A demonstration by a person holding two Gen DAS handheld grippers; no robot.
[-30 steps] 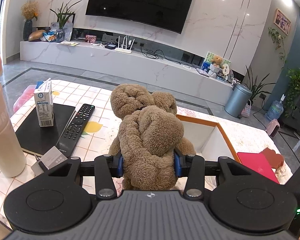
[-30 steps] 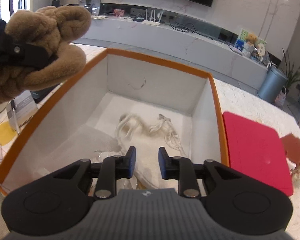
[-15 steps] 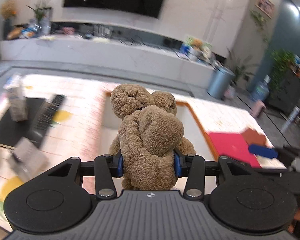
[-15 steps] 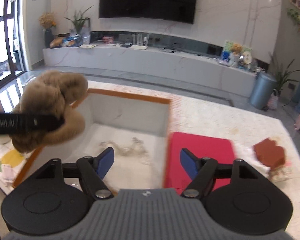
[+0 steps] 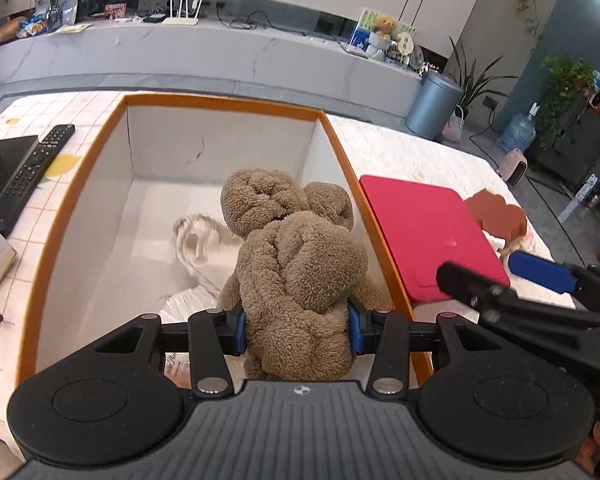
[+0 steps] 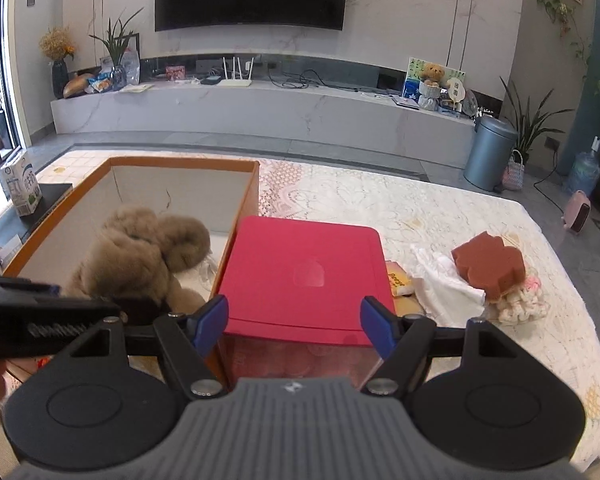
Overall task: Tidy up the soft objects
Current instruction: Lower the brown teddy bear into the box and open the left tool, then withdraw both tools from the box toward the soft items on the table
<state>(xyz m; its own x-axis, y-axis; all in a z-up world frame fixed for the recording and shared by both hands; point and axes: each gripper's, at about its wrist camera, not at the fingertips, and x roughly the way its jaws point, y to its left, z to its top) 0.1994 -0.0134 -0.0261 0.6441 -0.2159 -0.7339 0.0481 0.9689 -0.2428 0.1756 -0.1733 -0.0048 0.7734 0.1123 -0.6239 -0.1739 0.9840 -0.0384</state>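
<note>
Change, left side: I am seeing the brown plush bear (image 5: 296, 264) now hanging over the inside of the orange-rimmed box (image 5: 342, 148); a second ago it was hanging over the tablecloth with only a corner of the box behind it.
Change, right side: the right gripper (image 6: 294, 322) has swung off the box interior and is now facing the red lid (image 6: 304, 276), its jaws standing far wider than a second ago.
Meaning for the task: I am judging the bear is nearly at its drop spot, and the right side is freeing itself for the next soft item.
Left gripper (image 5: 296, 330): I am holding it clamped on the bear's body, both blue pads pressing into the fur, at roughly half spread.
Right gripper state: I am keeping the jaws wide apart with nothing between them; the red lid is showing beyond the gap, not touched.
Bear position: above the box's right half, just over the white fabric (image 5: 198, 236) lying on the box floor; I cannot tell whether its legs are touching anything.
Waiting items: 1 brown sponge (image 6: 488, 264), 1 white cloth (image 6: 446, 284) and 1 pale knitted piece (image 6: 518, 304) are lying together on the tablecloth, just right of the lid.
</note>
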